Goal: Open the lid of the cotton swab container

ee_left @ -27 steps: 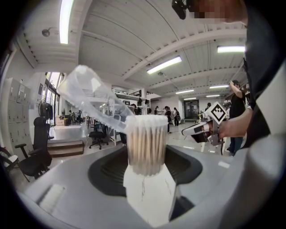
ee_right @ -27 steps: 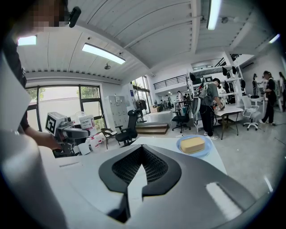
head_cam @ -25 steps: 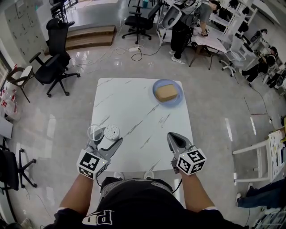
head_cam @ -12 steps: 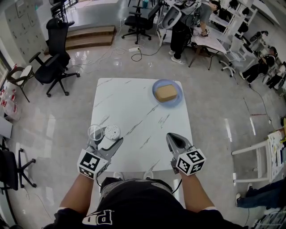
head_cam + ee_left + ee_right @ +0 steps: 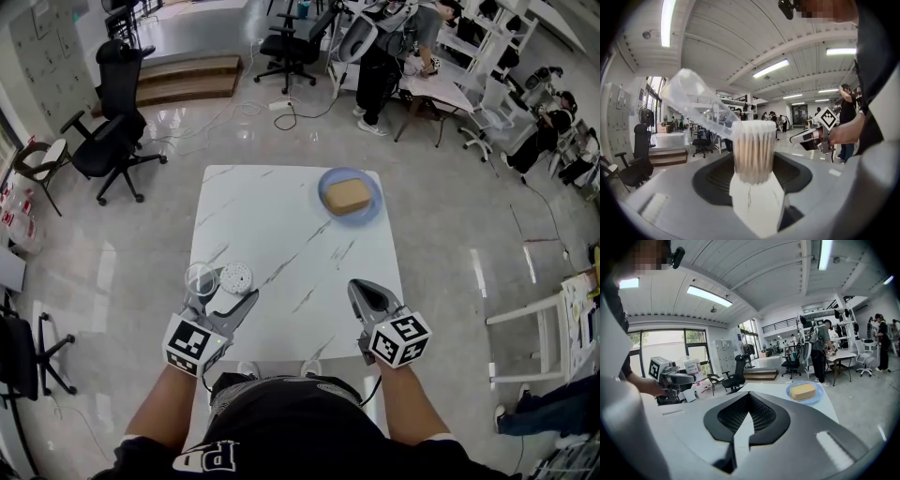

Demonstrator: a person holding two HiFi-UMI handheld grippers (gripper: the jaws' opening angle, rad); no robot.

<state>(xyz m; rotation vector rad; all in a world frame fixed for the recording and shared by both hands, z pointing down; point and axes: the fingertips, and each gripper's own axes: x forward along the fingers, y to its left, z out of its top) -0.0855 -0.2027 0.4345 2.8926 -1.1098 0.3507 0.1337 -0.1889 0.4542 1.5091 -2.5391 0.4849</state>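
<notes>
The cotton swab container (image 5: 233, 277) stands near the table's front left edge, packed with swabs (image 5: 753, 150). Its clear lid (image 5: 199, 277) is flipped open and hangs off to the left (image 5: 696, 105). My left gripper (image 5: 225, 298) has its jaws set wide around the container's base, gripping it (image 5: 752, 176). My right gripper (image 5: 364, 292) rests shut near the front right edge of the table, holding nothing (image 5: 749, 397).
A blue plate (image 5: 330, 179) with a tan block (image 5: 347, 194) sits at the far right corner of the white marble table (image 5: 281, 225). Office chairs (image 5: 117, 112) stand on the floor to the left and behind. People work at desks at the back right.
</notes>
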